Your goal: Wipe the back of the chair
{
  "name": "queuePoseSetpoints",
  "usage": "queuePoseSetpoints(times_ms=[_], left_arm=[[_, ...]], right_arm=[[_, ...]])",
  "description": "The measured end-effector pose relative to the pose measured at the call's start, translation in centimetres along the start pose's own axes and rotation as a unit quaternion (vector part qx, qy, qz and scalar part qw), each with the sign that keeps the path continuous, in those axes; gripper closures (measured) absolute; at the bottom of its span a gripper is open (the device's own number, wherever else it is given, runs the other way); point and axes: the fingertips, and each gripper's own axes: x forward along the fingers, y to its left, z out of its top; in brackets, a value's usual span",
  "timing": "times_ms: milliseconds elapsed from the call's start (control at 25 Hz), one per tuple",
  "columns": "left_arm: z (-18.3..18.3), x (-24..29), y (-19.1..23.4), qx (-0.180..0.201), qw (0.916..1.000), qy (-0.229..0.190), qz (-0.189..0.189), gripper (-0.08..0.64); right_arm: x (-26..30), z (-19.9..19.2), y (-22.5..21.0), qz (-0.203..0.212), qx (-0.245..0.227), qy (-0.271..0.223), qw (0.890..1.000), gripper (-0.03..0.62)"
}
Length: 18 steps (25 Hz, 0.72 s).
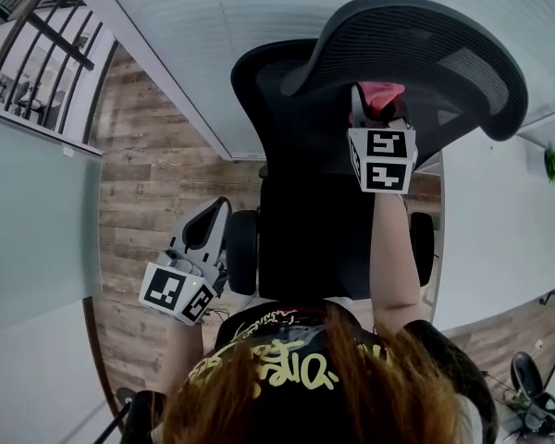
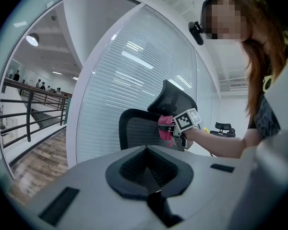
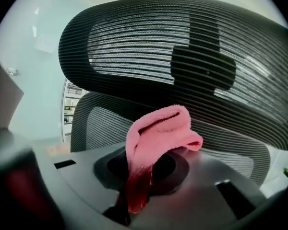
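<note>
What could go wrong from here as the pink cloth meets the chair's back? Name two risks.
1. The right claw pinches only a fold of the pink cloth; dragging over the mesh backrest might pull it loose.
2. The left claw steadies nothing, so pushing may swivel the chair.

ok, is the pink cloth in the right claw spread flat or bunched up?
Bunched: the pink cloth stands folded in a hump, its tail pinched in the shut right claw.

Left gripper (image 1: 206,225): grey plastic, held low, jaws together, empty.
Right gripper (image 1: 379,100): grey plastic, forearm (image 1: 393,257) outstretched, jaws clamped on fuzzy pink cloth (image 3: 156,133).
</note>
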Motion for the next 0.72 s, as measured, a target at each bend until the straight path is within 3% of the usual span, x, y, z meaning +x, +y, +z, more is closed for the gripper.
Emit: queuePoseSetpoints(times_ms=[720], left_arm=[[-0.5,-0.6,3.0,-0.005,0.9999,0.004,-0.011,0.568]], right_arm=[[1.8,3.2,8.3,0.053,0.003,-0.022,0.998,0.529]])
